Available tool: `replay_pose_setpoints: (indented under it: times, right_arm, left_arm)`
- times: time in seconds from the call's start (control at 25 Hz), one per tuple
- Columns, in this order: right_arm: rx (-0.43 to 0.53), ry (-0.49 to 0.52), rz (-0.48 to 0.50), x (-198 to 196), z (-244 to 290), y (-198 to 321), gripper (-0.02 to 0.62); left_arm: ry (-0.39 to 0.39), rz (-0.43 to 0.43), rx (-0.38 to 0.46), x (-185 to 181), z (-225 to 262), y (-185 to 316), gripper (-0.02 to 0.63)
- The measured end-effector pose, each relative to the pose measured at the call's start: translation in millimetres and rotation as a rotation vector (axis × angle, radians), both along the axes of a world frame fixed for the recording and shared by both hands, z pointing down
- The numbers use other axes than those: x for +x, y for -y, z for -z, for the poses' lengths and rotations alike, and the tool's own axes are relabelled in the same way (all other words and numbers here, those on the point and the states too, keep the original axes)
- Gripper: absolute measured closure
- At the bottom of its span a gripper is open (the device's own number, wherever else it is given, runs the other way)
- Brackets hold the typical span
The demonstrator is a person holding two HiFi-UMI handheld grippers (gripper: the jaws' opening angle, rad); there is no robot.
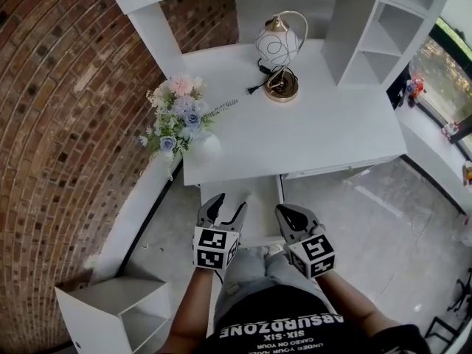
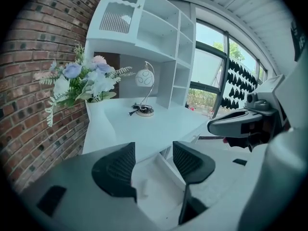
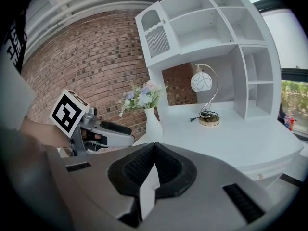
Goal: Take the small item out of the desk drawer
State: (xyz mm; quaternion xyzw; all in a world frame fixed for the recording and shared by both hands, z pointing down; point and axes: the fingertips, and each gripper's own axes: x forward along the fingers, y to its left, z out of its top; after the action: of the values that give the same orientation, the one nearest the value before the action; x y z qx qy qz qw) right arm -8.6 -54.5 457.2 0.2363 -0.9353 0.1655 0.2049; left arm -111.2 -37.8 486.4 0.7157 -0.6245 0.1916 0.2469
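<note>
Small item (image 2: 145, 187), pale and short, lies on the floor of the open drawer (image 1: 259, 198), which juts from the desk (image 1: 310, 131) at its 6 o'clock edge in the head view; the left gripper (image 1: 231, 201) hangs over the drawer with its jaws wide apart and nothing between them, the item showing below the gap in its own view; the right gripper (image 1: 284, 212), at 3 o'clock of the left, has its jaws pressed together at the tips; a white sliver shows in the slit behind them, which I cannot identify; a lamp (image 1: 280, 46) stands at the desk's 12 o'clock, flowers (image 1: 177, 113) at 9 o'clock.
</note>
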Motion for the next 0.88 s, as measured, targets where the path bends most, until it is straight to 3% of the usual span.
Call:
replay_pose_setpoints:
  times: [0.88]
  right_arm:
    - [-0.030, -0.046, -0.140, -16, -44, 13, 0.598]
  left_arm:
    - [-0.006, -0.188, -0.146, -2, -88, 14, 0.379]
